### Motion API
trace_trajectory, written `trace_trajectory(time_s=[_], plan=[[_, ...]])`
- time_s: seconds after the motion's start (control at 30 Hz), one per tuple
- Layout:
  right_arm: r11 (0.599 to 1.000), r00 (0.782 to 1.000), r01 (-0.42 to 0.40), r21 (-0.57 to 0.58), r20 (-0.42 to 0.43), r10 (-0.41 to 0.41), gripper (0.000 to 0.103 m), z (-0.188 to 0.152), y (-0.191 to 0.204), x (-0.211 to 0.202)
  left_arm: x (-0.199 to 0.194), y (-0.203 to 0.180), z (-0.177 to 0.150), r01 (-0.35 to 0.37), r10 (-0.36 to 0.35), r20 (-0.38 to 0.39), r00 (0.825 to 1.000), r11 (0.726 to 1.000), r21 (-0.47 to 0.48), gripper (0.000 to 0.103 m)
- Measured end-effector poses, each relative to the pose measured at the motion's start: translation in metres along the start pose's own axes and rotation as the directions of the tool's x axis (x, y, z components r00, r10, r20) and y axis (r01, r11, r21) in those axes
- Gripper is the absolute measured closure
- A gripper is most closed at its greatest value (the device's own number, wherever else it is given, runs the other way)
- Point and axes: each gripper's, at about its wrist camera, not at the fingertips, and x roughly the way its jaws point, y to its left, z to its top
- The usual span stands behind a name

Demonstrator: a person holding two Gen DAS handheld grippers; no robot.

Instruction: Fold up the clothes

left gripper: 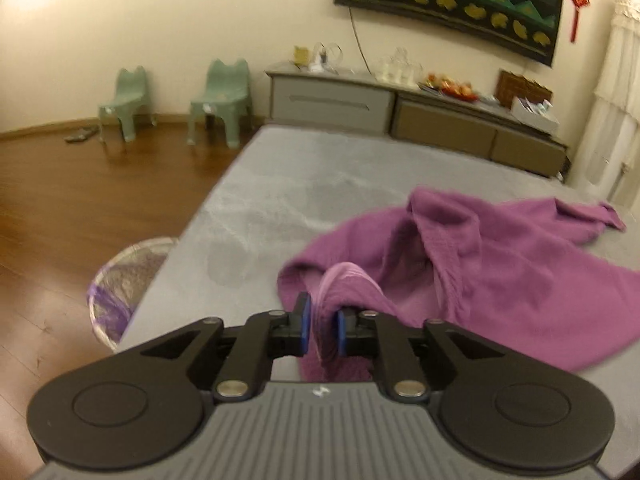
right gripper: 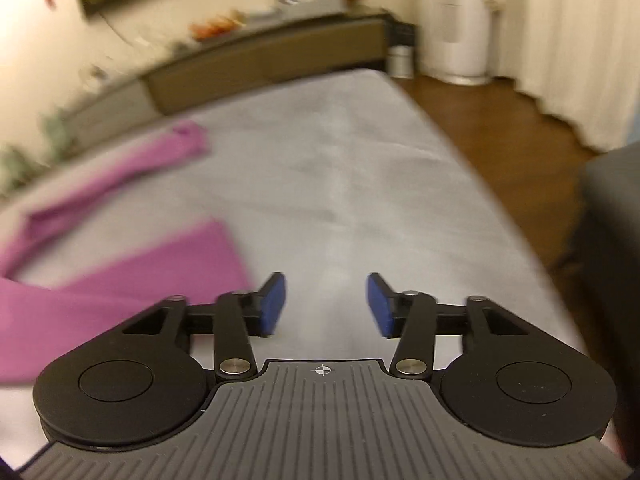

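Two grippers worked over a purple garment [left gripper: 480,256] on a grey bed [left gripper: 280,184].
The left gripper [left gripper: 322,326] had a fold of the garment's near edge between its blue pads [left gripper: 304,320], which stood close together with the cloth pinched between them. The right gripper [right gripper: 326,304] hung with its jaws apart and nothing between them, over bare sheet, the garment [right gripper: 120,280] lying crumpled to its left.

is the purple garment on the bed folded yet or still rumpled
Still rumpled. The purple garment lies bunched in loose ridges on the grey bed, one end trailing away, with a fold of it between the left tongs.
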Motion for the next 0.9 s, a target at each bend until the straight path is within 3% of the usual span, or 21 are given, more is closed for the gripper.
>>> trace_trajectory(time_s=[0.13,0.3,0.33,0.4,0.43,0.47,0.53,0.63,0.77,0.83,0.9], plan=[[0.994,0.999,-0.037,-0.099,-0.004,0.037,0.037,0.010,0.038,0.044,0.007,-0.011,0.008,-0.005,0.005,0.006,1.000,1.000,0.011,0.087],[0.974,0.997,-0.064,-0.219,-0.056,0.053,0.039,0.013,0.079,0.084,0.010,-0.029,0.003,0.003,-0.003,0.000,1.000,0.996,0.086,0.088],[0.969,0.996,-0.071,-0.238,-0.067,0.056,0.044,0.015,0.085,0.090,0.010,-0.029,0.001,0.008,-0.009,0.004,1.000,0.996,0.094,0.088],[0.965,0.994,-0.088,-0.248,-0.082,0.070,0.075,0.021,0.089,0.096,0.008,-0.029,0.000,0.010,-0.011,0.017,1.000,0.994,0.108,0.092],[0.965,0.992,-0.104,-0.239,-0.097,0.083,0.098,0.025,0.090,0.099,0.007,-0.029,0.000,-0.001,-0.002,0.030,1.000,0.994,0.110,0.093],[0.966,0.990,-0.116,-0.232,-0.100,0.095,0.099,0.029,0.089,0.100,0.006,-0.026,0.001,-0.018,0.013,0.051,0.999,0.995,0.101,0.094],[0.977,0.993,-0.111,-0.184,-0.049,0.104,0.100,0.044,0.084,0.096,0.000,-0.015,0.005,-0.060,0.054,0.106,0.993,0.997,0.054,0.095],[0.992,0.992,-0.125,0.029,0.037,0.124,0.100,0.066,0.061,0.093,-0.003,0.001,0.010,-0.104,0.110,0.140,0.984,0.993,-0.048,0.097],[0.933,0.988,-0.154,0.325,0.049,0.146,0.099,0.069,0.034,0.111,0.019,-0.008,0.009,-0.204,0.204,0.027,0.979,0.979,0.007,0.097],[0.915,0.989,-0.147,0.375,0.043,0.141,0.099,0.068,0.032,0.117,0.032,-0.015,0.006,-0.247,0.249,-0.039,0.968,0.968,0.053,0.097],[0.923,0.990,-0.141,0.357,0.055,0.130,0.099,0.070,0.038,0.114,0.035,-0.023,0.001,-0.201,0.209,-0.081,0.975,0.974,0.101,0.096]])
